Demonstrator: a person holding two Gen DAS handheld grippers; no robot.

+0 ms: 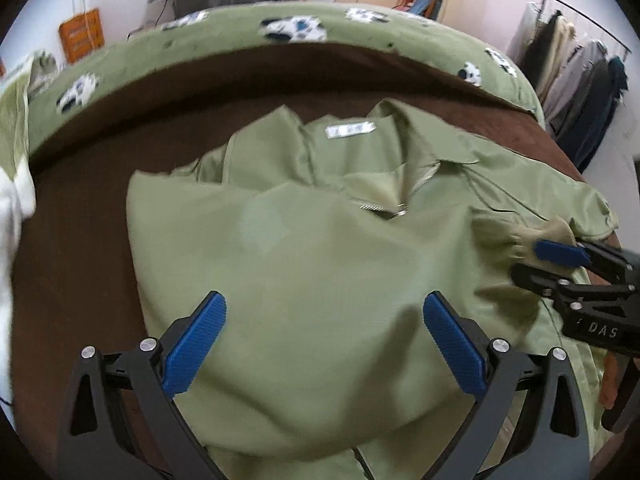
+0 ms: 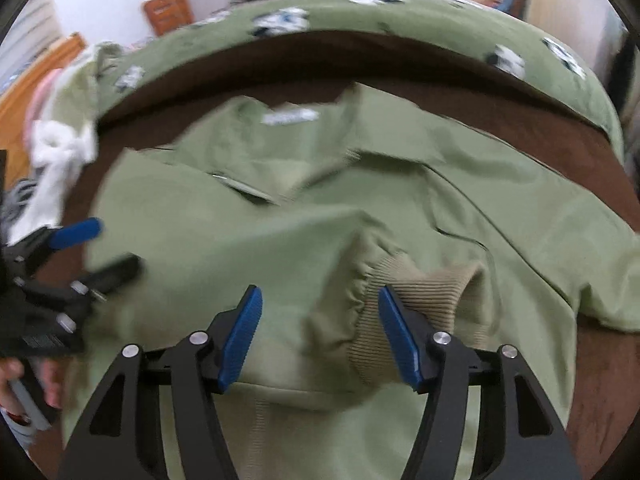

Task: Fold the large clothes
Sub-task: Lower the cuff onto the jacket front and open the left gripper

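Note:
An olive green zip jacket (image 1: 312, 248) lies on a brown bed cover (image 1: 80, 208), collar and white label (image 1: 351, 130) at the far side, its left side folded over the front. My left gripper (image 1: 324, 316) is open above the folded part, holding nothing. My right gripper (image 2: 320, 316) is open, its fingers either side of the ribbed sleeve cuff (image 2: 404, 292), which lies on the jacket (image 2: 480, 208). In the left wrist view the right gripper (image 1: 544, 264) sits at the cuff (image 1: 516, 236) on the right. The left gripper (image 2: 100, 248) shows at the left of the right wrist view.
A green patterned duvet (image 1: 240, 36) lies along the far edge of the bed. White and pale clothes (image 2: 56, 152) are heaped at the left. A rack of hanging clothes (image 1: 580, 80) stands at the right. An orange box (image 1: 82, 38) stands by the far wall.

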